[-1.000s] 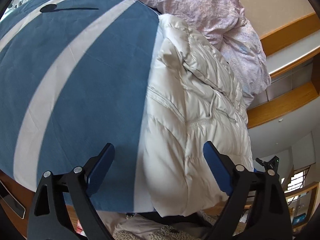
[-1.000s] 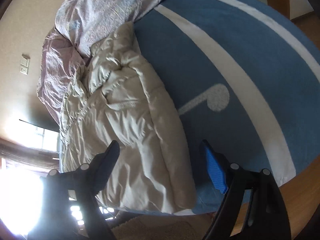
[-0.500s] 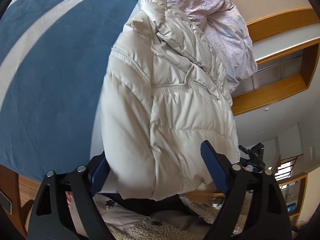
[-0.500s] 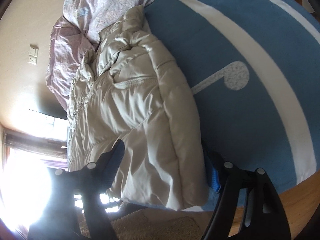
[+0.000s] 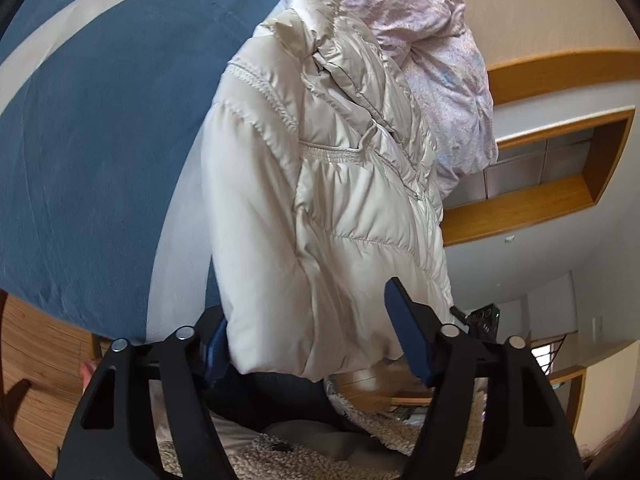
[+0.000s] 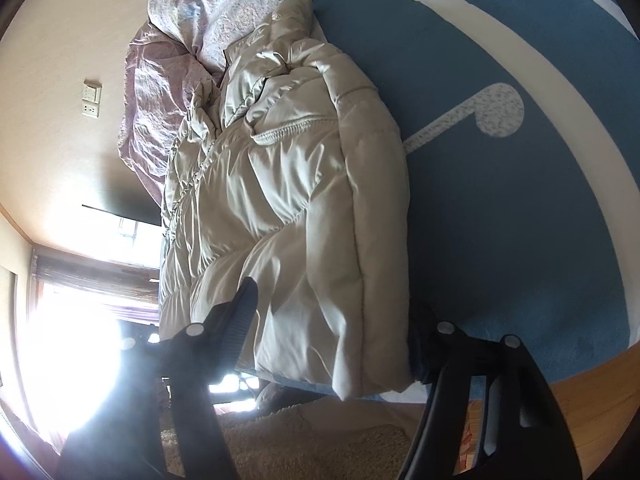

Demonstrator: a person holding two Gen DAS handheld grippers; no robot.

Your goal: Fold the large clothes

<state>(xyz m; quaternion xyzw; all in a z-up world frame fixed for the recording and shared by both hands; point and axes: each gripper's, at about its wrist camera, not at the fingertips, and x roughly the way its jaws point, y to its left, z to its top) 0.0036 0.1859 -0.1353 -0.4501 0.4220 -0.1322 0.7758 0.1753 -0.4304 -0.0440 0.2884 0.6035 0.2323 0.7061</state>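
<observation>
Jacket (image 5: 320,200) lies lengthwise, collar toward duvet (image 5: 432,40), hem between spread fingers of both grippers (image 5: 312,344) (image 6: 332,340).

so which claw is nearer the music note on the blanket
Right. The right claw straddles the jacket hem on the side beside the note. The left claw straddles the hem's other corner; no note shows in its view.

Both wrist views face close along the jacket (image 5: 320,208) from opposite corners.
</observation>
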